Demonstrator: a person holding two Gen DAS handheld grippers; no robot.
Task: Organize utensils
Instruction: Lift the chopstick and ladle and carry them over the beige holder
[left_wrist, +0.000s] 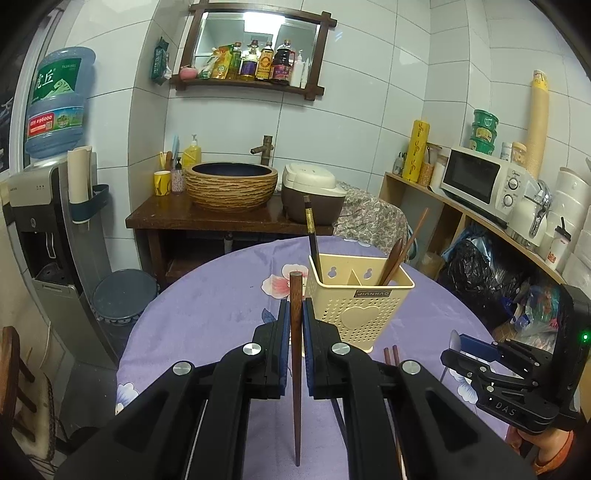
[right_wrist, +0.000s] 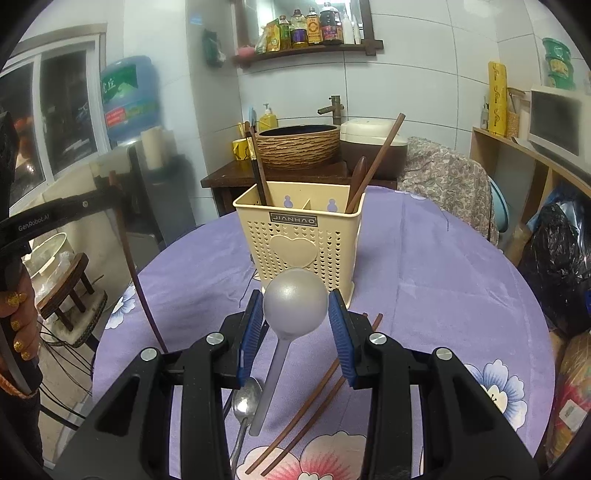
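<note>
My left gripper (left_wrist: 294, 312) is shut on a brown wooden chopstick (left_wrist: 295, 369), held upright above the purple floral tablecloth (left_wrist: 207, 302). My right gripper (right_wrist: 295, 314) is shut on the round bowl of a grey spoon (right_wrist: 295, 302), whose handle hangs down toward me. The cream perforated utensil holder (left_wrist: 360, 310) (right_wrist: 299, 232) stands just beyond both grippers. It holds a dark chopstick (right_wrist: 258, 173) in its left compartment and a wooden spoon (right_wrist: 358, 177) with a brown chopstick in its right one. On the cloth lie two brown chopsticks (right_wrist: 314, 398) and a metal spoon (right_wrist: 245, 402).
A wooden washstand with a basin (left_wrist: 231, 186) and a rice cooker (left_wrist: 310, 194) stands behind the round table. A shelf with a microwave (left_wrist: 476, 181) runs along the right, with black bags below it. A water dispenser (left_wrist: 40, 206) stands to the left, and a low stool (right_wrist: 70, 280) beside the table.
</note>
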